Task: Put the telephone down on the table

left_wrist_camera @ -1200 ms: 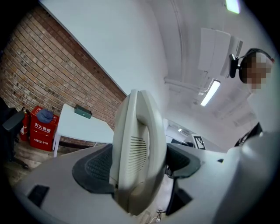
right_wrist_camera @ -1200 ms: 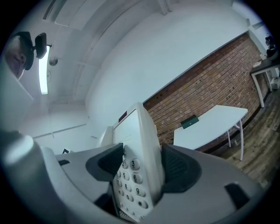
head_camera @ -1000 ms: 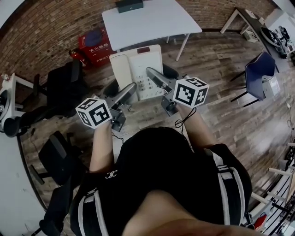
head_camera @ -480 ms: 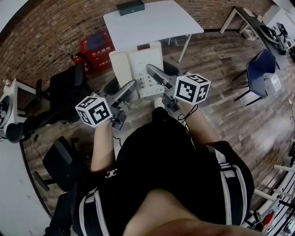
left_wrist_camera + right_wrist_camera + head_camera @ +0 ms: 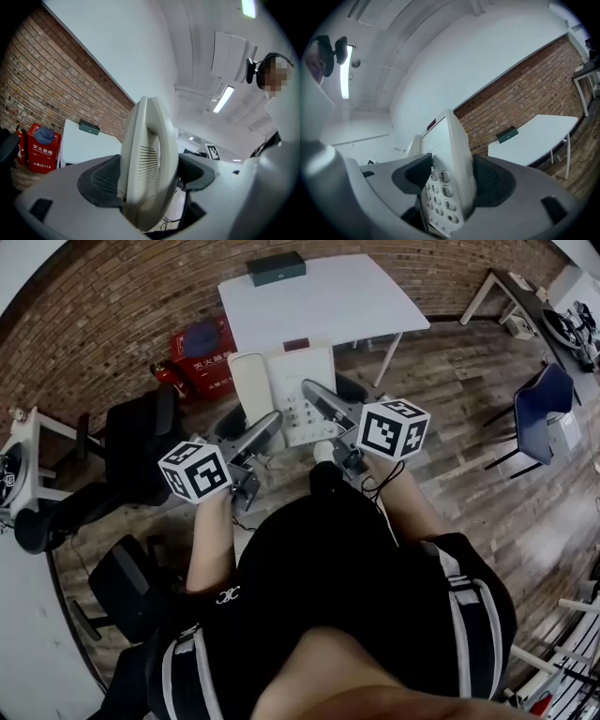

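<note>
Head view: I log the telephone (image 5: 286, 390), cream, keypad facing up, held in the air between both tools on the near side of the white table (image 5: 319, 292), not resting on it; left gripper (image 5: 267, 426) at its handset side, right gripper (image 5: 314, 395) at its keypad side; table bare save a dark green box (image 5: 277, 268) at the far edge; red fire-equipment box (image 5: 202, 348) on the wood-plank floor (image 5: 450, 427) against the brick wall (image 5: 112, 296); black office chair (image 5: 131, 427) to the left, blue chair (image 5: 544, 404) to the right.

Left gripper view: left gripper (image 5: 149, 176) jaws closed narrow on the handset (image 5: 147, 154), both pads pressing its sides; behind, the table (image 5: 86, 143), the green box (image 5: 89, 127), the red box (image 5: 41, 147), brick wall (image 5: 47, 84); ceiling strip light (image 5: 224, 98) lit.

Right gripper view: right gripper (image 5: 452, 176) jaws clamped on the telephone (image 5: 445, 183) body, number keys showing beside the left pad; table (image 5: 534, 133) with green box (image 5: 506, 135) beyond, brick wall (image 5: 525, 89), floor (image 5: 586, 159).
</note>
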`<move>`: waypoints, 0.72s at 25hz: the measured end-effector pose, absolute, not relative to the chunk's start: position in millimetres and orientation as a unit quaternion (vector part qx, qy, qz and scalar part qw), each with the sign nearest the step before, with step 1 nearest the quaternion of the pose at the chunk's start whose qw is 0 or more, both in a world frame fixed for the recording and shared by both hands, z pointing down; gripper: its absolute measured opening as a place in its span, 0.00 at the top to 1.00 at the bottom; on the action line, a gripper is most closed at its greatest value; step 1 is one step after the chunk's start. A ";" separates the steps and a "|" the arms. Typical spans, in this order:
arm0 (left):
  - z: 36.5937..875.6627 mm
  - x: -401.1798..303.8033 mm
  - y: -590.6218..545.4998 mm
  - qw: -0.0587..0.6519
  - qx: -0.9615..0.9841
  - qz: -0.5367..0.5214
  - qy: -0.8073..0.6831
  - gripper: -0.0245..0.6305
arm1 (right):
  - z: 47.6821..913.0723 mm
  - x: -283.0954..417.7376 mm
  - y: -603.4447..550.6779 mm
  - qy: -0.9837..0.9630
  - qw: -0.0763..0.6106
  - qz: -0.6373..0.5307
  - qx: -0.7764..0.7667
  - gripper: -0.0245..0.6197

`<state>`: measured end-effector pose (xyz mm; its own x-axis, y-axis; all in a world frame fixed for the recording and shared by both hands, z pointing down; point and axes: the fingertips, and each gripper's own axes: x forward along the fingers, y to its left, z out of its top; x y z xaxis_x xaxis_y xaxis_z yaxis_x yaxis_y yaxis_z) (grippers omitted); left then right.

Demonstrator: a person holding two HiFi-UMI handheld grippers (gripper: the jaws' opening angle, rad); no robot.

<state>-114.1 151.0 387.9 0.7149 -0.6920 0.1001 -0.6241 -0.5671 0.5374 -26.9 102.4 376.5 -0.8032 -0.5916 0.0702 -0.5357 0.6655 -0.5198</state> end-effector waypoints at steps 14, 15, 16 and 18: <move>410.1 -110.5 -24.0 0.311 0.868 -0.041 -0.386 0.40 | 403.0 -24.3 -75.8 0.902 0.040 -0.312 -0.295 0.60; 411.3 -110.6 -37.3 0.317 0.865 -0.040 -0.387 0.40 | 404.8 -24.6 -89.4 0.901 0.036 -0.317 -0.293 0.60; 412.3 -110.7 -50.6 0.322 0.862 -0.039 -0.389 0.40 | 406.7 -24.8 -103.0 0.900 0.033 -0.323 -0.291 0.60; 414.0 -110.0 -76.8 0.331 0.857 -0.037 -0.393 0.40 | 409.7 -24.5 -130.0 0.898 0.028 -0.333 -0.286 0.60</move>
